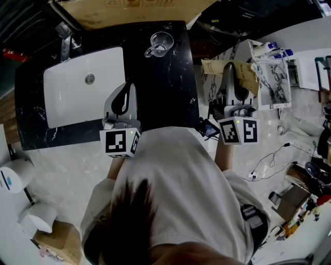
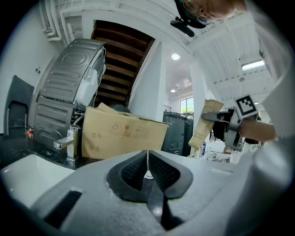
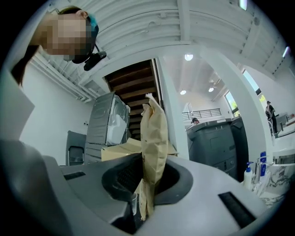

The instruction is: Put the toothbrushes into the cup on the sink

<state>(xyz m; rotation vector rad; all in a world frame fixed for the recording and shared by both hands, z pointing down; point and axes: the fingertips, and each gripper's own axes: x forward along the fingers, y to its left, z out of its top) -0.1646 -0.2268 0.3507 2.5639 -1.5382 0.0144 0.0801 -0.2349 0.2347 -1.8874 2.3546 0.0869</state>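
Note:
A clear glass cup (image 1: 160, 44) stands at the far edge of the black marble counter (image 1: 170, 98), right of the white sink basin (image 1: 67, 98). My left gripper (image 1: 125, 87) hovers over the counter beside the basin, shut, with nothing between its jaws (image 2: 147, 162). To the right of the counter, my right gripper (image 1: 235, 70) is shut on a tan paper packet (image 1: 249, 76). In the right gripper view the packet (image 3: 154, 133) stands upright out of the jaws. No bare toothbrush shows in any view.
A chrome faucet (image 1: 64, 39) sits behind the basin and a cardboard box (image 1: 134, 10) behind the counter. At the right stands a marble-patterned stand (image 1: 271, 77) with bottles. Paper rolls (image 1: 15, 176) hang at the left. Cables lie on the floor (image 1: 269, 160).

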